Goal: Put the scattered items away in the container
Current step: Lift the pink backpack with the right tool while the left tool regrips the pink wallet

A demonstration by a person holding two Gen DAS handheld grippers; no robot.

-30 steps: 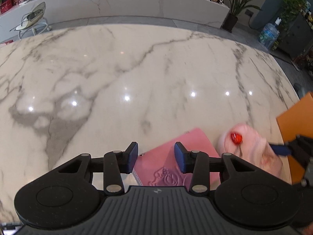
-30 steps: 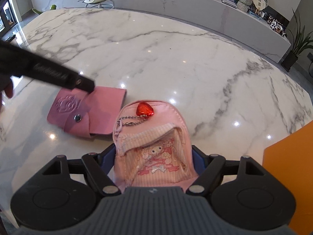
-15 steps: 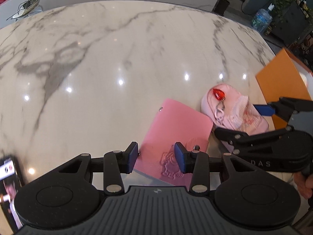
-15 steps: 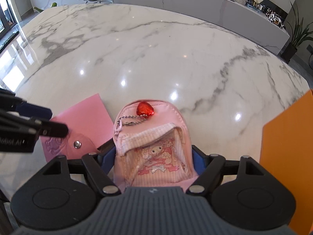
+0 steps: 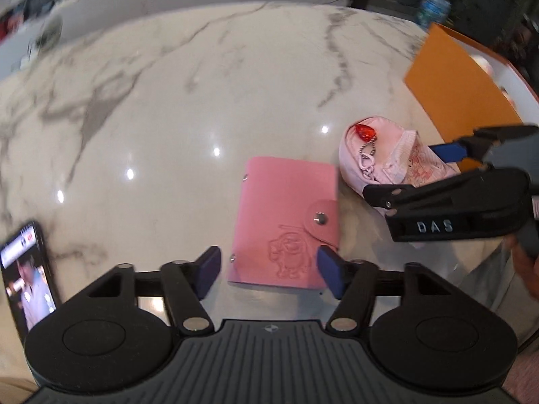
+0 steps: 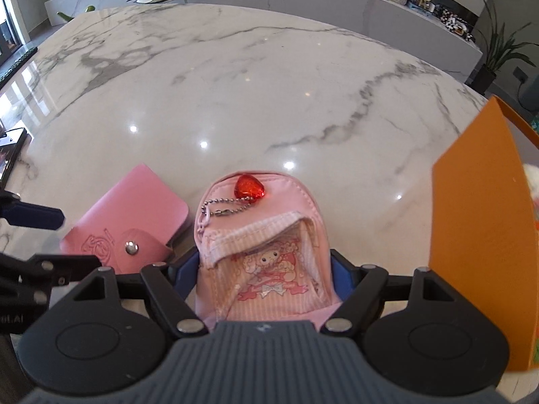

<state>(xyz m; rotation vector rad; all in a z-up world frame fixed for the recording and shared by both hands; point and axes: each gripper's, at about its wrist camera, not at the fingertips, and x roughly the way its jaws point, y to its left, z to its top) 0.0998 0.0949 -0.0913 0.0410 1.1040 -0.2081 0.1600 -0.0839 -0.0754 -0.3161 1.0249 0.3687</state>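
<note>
- The left wrist view is looking forward and down along the left tongs [image 5: 268, 271], sitting close over the table [image 5: 202, 101] — the pink card holder [image 5: 286, 222] is lying just ahead.
- The right wrist view is looking forward along the right tongs [image 6: 264, 276], low and near, facing the table's far edge.
- Both views are sharing the card holder, the pink mini backpack [image 6: 262, 245], the orange container [image 6: 481, 235] and the phone [image 5: 28, 276] — and each is catching the other's tongs at its edge.
</note>
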